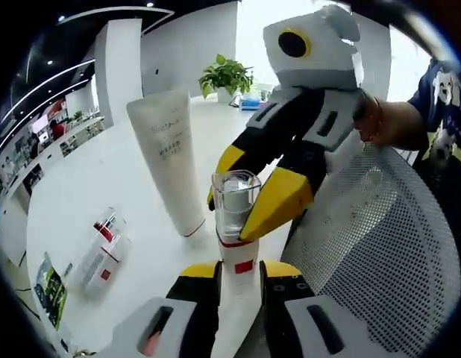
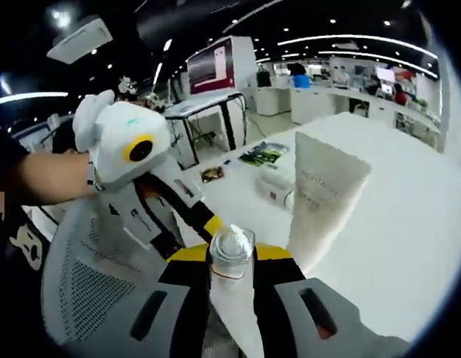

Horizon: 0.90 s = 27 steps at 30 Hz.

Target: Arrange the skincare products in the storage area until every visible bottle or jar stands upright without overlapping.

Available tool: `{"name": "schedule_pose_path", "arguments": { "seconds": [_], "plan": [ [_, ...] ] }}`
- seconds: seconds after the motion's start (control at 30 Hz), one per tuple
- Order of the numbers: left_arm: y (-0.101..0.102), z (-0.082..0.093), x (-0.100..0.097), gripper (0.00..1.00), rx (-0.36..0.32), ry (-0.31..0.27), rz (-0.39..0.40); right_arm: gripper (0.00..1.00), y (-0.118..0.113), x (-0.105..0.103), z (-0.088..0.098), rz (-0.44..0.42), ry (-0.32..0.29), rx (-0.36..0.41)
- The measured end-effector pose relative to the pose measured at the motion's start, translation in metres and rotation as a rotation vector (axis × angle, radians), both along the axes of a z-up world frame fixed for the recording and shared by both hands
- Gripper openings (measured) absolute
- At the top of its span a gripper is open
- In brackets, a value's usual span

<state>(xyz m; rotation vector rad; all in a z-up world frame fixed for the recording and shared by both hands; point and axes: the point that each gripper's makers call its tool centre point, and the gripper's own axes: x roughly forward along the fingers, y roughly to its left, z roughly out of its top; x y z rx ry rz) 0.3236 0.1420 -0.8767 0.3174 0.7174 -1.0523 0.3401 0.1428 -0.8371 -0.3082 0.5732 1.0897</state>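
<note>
a: left hand-held gripper (image 1: 239,274) clamped on the lower body of a slim white bottle with clear cap and red band (image 1: 234,224), held upright between its yellow-tipped jaws.
b: right hand-held gripper (image 2: 231,257) closed on the same white bottle (image 2: 230,276) just under the clear cap. seen in the left gripper view too, reaching in from the right (image 1: 249,205), yellow tips either side of the cap.
a: so held at both ends, above the white desk (image 1: 104,171).
b: tall white squeeze tube standing cap-down (image 1: 169,160) just behind the bottle, upright, apart from it.
a: two small clear-and-white bottles with red trim (image 1: 104,250) lying flat on the desk, side by side, touching.
b: dark green printed packet (image 1: 49,287) near the desk edge, beyond those.
a: grey mesh chair back (image 1: 380,246) to the right; potted green plant (image 1: 227,74) far back.
</note>
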Motion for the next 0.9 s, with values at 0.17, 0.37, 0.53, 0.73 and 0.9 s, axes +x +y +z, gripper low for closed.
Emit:
{"name": "schedule_pose_path", "arguments": {
  "seconds": [0.17,0.37,0.53,0.73,0.9],
  "plan": [
    [0.002,-0.006,-0.001,0.21,0.038,-0.011,-0.01,0.19,0.001,-0.004,-0.012,0.046,-0.03,-0.077],
    [0.002,-0.006,0.0,0.2,0.043,-0.023,-0.015,0.2,0.0,-0.002,-0.012,0.074,-0.104,-0.111],
    [0.004,-0.011,-0.001,0.2,0.074,-0.031,-0.025,0.2,0.001,-0.002,-0.011,0.074,-0.102,-0.108],
    [0.004,-0.014,0.0,0.19,0.089,-0.039,-0.022,0.25,-0.004,0.0,-0.015,0.058,-0.073,-0.113],
    [0.002,-0.019,0.004,0.18,0.111,-0.049,-0.015,0.28,-0.005,-0.001,-0.017,0.048,-0.04,-0.111]
  ]
}}
